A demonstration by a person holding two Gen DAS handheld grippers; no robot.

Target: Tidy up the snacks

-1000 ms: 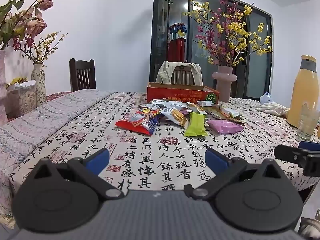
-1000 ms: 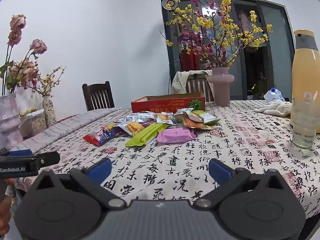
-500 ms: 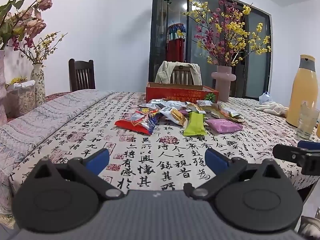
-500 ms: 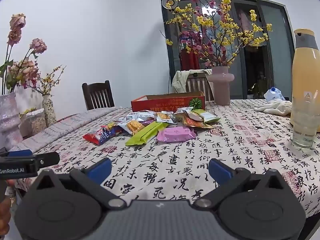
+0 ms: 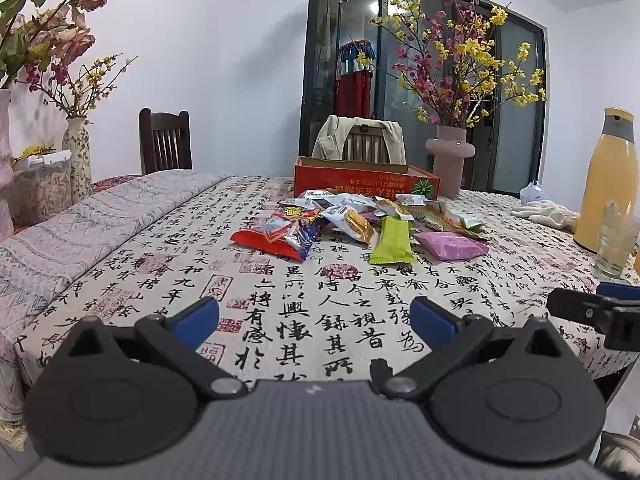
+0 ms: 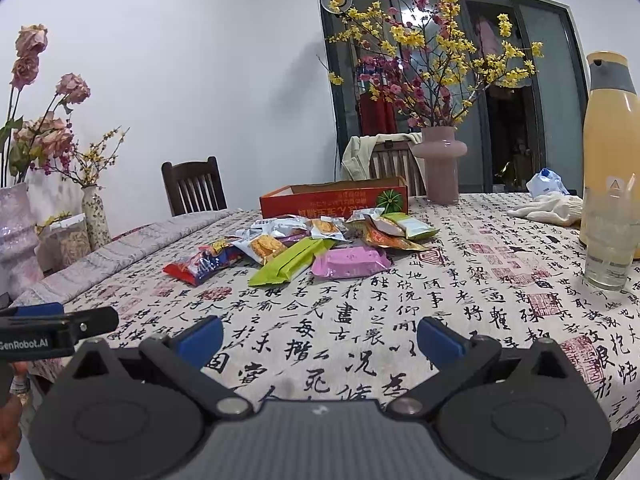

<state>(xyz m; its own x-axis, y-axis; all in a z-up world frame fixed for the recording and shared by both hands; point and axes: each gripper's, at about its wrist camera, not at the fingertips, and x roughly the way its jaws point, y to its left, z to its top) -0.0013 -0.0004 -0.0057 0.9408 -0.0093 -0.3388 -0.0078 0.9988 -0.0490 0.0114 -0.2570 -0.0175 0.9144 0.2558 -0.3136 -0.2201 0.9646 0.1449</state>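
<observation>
A pile of snack packets lies mid-table: a red packet (image 5: pixel 267 242), a green bar (image 5: pixel 391 241), a pink packet (image 5: pixel 451 245), several more behind. They also show in the right wrist view: the red packet (image 6: pixel 198 266), green bar (image 6: pixel 290 261), pink packet (image 6: pixel 348 261). A shallow red cardboard box (image 5: pixel 366 184) (image 6: pixel 334 200) stands just behind the pile. My left gripper (image 5: pixel 315 317) is open and empty over the near table edge. My right gripper (image 6: pixel 319 338) is open and empty, also well short of the snacks.
The table (image 5: pixel 168 240) carries a calligraphy-print cloth. A pink vase of blossoms (image 5: pixel 450 166) stands behind the box. A yellow bottle (image 6: pixel 610 160), a glass (image 6: pixel 610 252) and white gloves (image 6: pixel 548 208) are at the right. Chairs (image 5: pixel 165 140) and flower vases (image 5: pixel 78 156) stand beyond.
Both grippers have drifted only slightly; the view has barely shifted. Nothing on the table has moved.
</observation>
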